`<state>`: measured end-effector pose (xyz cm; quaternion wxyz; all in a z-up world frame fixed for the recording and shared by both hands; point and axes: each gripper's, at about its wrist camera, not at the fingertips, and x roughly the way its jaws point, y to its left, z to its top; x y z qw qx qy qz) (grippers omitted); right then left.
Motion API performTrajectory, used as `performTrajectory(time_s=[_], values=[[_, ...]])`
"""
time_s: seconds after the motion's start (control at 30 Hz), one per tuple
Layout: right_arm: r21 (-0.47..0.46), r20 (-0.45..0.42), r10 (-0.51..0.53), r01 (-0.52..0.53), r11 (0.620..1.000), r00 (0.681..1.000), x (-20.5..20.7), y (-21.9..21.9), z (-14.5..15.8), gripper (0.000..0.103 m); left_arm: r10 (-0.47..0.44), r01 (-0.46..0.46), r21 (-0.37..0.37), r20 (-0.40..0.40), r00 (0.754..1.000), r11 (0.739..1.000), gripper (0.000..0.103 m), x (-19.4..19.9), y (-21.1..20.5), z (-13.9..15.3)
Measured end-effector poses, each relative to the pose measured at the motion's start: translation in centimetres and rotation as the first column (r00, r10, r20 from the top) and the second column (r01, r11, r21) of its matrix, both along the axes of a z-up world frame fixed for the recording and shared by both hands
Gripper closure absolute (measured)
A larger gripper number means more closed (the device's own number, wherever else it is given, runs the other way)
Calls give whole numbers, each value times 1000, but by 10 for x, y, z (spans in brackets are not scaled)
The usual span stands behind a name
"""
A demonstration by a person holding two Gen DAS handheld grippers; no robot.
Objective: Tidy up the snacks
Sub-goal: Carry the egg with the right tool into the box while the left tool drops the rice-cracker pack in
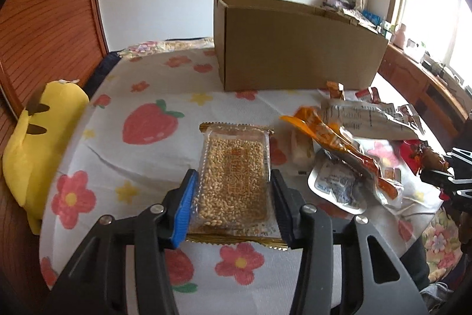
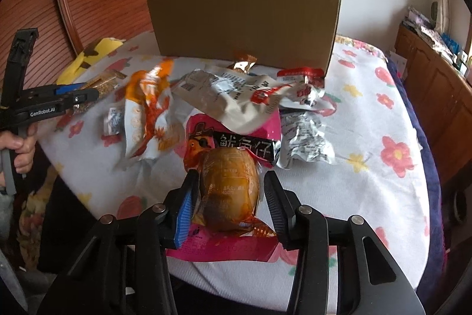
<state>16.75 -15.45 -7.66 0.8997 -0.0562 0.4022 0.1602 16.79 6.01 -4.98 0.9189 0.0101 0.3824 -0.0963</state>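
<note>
My left gripper (image 1: 231, 179) has its fingers on both sides of a clear packet of puffed-grain bar (image 1: 233, 176) that lies on the flowered sheet; the jaws touch its edges. My right gripper (image 2: 228, 182) closes around a brown vacuum-packed snack (image 2: 228, 186) held just above a pink squid packet (image 2: 236, 138). An open cardboard box (image 1: 295, 49) stands at the back, also in the right wrist view (image 2: 244, 25). A pile of snack packets (image 2: 236, 96) lies in front of it.
A yellow plush toy (image 1: 38, 143) lies at the left edge of the bed. An orange packet (image 1: 339, 149) and a white packet (image 1: 368, 114) lie right of the grain bar. Wooden cabinets (image 2: 436, 84) stand to the right.
</note>
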Motion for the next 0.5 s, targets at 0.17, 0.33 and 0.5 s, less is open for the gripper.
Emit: performTrajectory(time_s=[0.17,0.33,0.5], values=[[-2,23,-12,12,1000,1000,-8,-8,15,58,6,-6,-8,41,999,1000,56,-5,0,12],[-41,60,-39,41,998,997,-12,-17,27,57,-5,6,-18,73,997,1000,56,-9,-7,24],[-54,77,-71,76,996,995,-10,-34,36,58,-17,20,-28,100,995,999,56,-11,-15,36]])
